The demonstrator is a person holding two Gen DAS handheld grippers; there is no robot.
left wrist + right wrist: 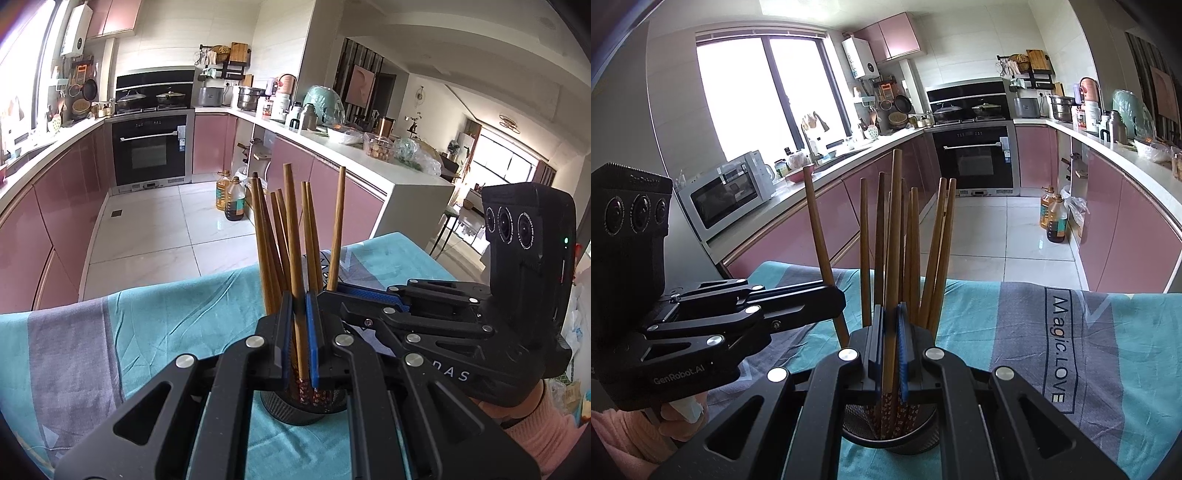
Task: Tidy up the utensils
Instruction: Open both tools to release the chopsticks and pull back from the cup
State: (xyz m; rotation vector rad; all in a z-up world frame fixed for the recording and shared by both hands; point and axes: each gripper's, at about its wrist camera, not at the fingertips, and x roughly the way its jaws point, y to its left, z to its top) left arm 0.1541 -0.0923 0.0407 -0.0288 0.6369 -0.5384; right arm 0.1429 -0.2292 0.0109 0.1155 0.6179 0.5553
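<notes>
A black mesh holder [295, 408] stands on a teal and grey cloth [166, 314] and holds several brown wooden chopsticks, upright and fanned out. My left gripper [299, 306] is shut on one chopstick [293, 236] above the holder. My right gripper [890, 317] is shut on another chopstick [894, 221] above the same holder [890, 432]. In the left wrist view the right gripper [334, 291] reaches in from the right. In the right wrist view the left gripper [834, 295] reaches in from the left and grips a slanted chopstick [818, 236].
The cloth [997, 332] covers a table whose far edge drops to a tiled floor [155, 229]. Pink kitchen cabinets line both sides. Oil bottles [231, 199] stand on the floor and an oven [975, 158] is at the back.
</notes>
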